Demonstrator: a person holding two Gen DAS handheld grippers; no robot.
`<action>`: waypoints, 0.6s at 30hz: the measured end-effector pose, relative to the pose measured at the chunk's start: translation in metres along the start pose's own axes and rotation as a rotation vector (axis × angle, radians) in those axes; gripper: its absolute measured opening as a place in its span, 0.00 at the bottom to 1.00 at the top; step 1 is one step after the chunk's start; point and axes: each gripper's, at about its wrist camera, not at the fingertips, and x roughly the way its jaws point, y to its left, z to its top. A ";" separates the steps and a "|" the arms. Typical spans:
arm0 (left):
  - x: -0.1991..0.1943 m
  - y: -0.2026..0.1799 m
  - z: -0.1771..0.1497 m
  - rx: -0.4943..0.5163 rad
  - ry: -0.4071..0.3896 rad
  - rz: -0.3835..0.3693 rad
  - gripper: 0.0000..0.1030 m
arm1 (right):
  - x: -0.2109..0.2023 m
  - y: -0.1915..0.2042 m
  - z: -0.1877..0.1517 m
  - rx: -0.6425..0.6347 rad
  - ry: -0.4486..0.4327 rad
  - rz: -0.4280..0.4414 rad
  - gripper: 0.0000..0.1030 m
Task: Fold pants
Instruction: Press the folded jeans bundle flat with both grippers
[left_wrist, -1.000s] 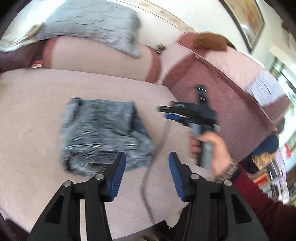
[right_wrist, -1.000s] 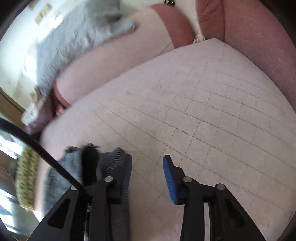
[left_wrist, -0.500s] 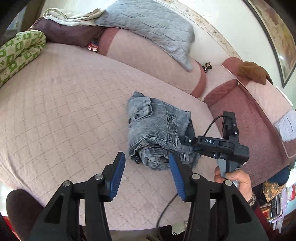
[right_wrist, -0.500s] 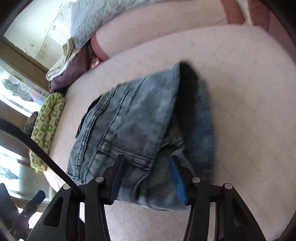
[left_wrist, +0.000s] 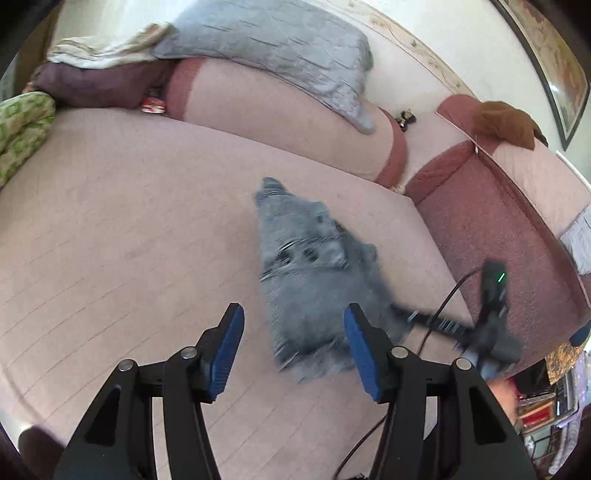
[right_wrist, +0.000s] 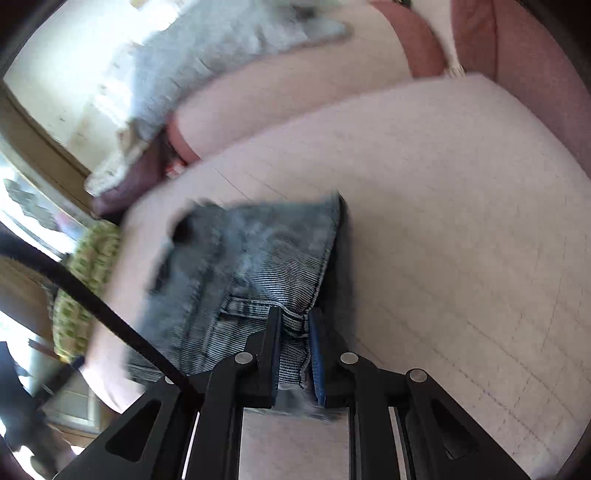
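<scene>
Near the pink bolster (left_wrist: 288, 122) on the bed (left_wrist: 110, 240), our right tool (right_wrist: 295, 343) pinches the folded pants (left_wrist: 314, 280) at their near hem, long axis pointing toward the bolster, while our left tool (left_wrist: 293, 347) hovers spread just short of them

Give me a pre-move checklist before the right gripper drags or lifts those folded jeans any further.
1. Right gripper has denim between its jaws: ok, they are closed on an edge of the jeans.
2. Grip takes in every folded layer: cannot tell, the lower layers are hidden.
3. Left gripper is free to assist: ok, jaws open and empty, just short of the bundle.
4. Fold is holding together: cannot tell, the jeans are motion-blurred in both views.
5. Bed cover around the jeans is bare: ok.
6. Cable stays off the jeans: not ok, it crosses in front of them in the right wrist view.
</scene>
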 end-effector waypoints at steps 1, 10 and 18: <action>0.011 -0.005 0.007 0.006 0.005 0.002 0.54 | 0.007 -0.005 -0.004 0.011 0.016 0.008 0.15; 0.117 -0.011 0.009 0.147 0.162 0.249 0.54 | 0.033 -0.001 -0.009 -0.010 0.023 0.027 0.20; 0.122 0.005 -0.015 0.164 0.104 0.250 0.55 | 0.050 -0.020 -0.013 0.009 0.021 0.095 0.22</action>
